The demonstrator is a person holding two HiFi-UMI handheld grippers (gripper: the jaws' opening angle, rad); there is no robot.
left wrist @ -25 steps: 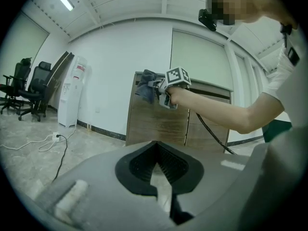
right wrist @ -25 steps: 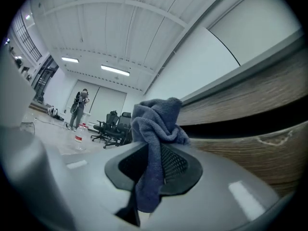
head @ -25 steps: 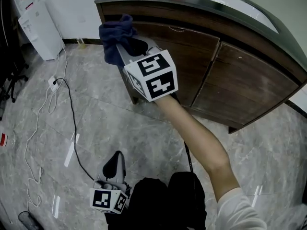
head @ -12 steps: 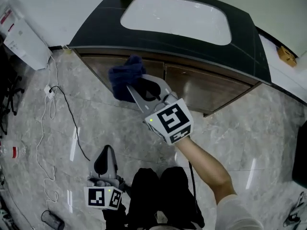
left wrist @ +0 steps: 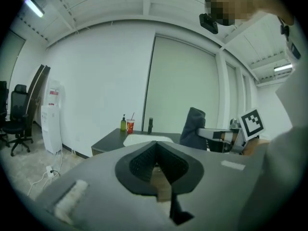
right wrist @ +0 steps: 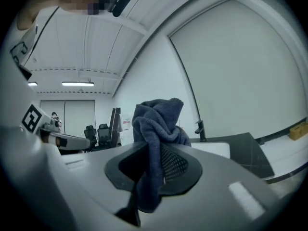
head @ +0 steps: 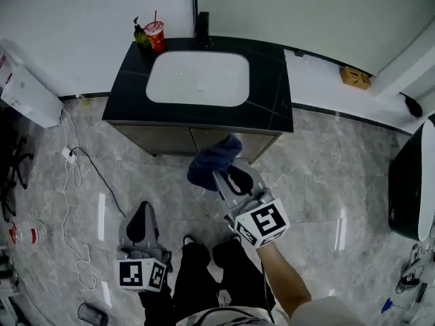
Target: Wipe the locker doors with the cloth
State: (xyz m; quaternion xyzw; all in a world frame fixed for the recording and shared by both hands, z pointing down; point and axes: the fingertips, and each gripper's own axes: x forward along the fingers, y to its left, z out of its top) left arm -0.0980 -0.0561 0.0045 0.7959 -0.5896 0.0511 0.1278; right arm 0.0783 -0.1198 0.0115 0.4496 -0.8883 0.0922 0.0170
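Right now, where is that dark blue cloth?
In the middle of the head view, the dark blue cloth is pinched between the fingers of the right gripper, held in the air just in front of the sink cabinet.

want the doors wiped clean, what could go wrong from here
1. The cloth sits bunched in the right gripper, with a wad sticking out past the tips. It may slip free, or touch the doors with only a small patch.
2. Cables trail over the floor left of the doors, not far from the person's feet. A step that way could snag one.
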